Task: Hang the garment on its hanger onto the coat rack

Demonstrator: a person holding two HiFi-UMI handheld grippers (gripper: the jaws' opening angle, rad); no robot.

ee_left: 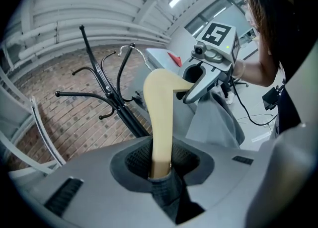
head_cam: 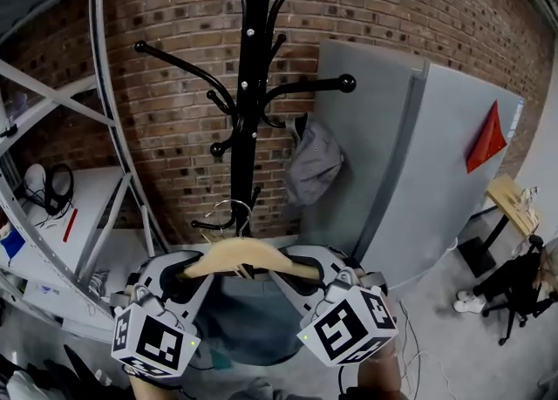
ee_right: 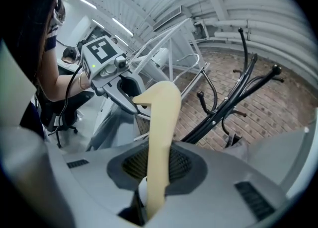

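A brick wall (head_cam: 174, 23) filled the background, with a tall grey cabinet (head_cam: 418, 154) standing against it at the right and a metal shelving frame (head_cam: 105, 84) at the left. Between them rose the black coat rack (head_cam: 250, 84), its curved pegs ending in round knobs. A crumpled grey cloth (head_cam: 314, 163) hung from 1 peg on the cabinet side.

Low in the head view, just in front of the rack's post, a dark blue-grey garment (head_cam: 248, 324) hung from a pale wooden hanger (head_cam: 237, 257) held roughly level between the 2 grippers. The left gripper (head_cam: 179, 269) had its jaws pinched on the hanger's left arm, with a fold of dark fabric caught at the same spot, as the left gripper view showed. The right gripper (head_cam: 301, 266) had its jaws clamped on the hanger's right arm. Each gripper's marker cube faced the head camera.

The hanger's metal hook (head_cam: 228, 208) stood up near the rack's lowest pegs; whether it touched one could not be told. A small red triangle (head_cam: 486, 138) was stuck on the cabinet's side.
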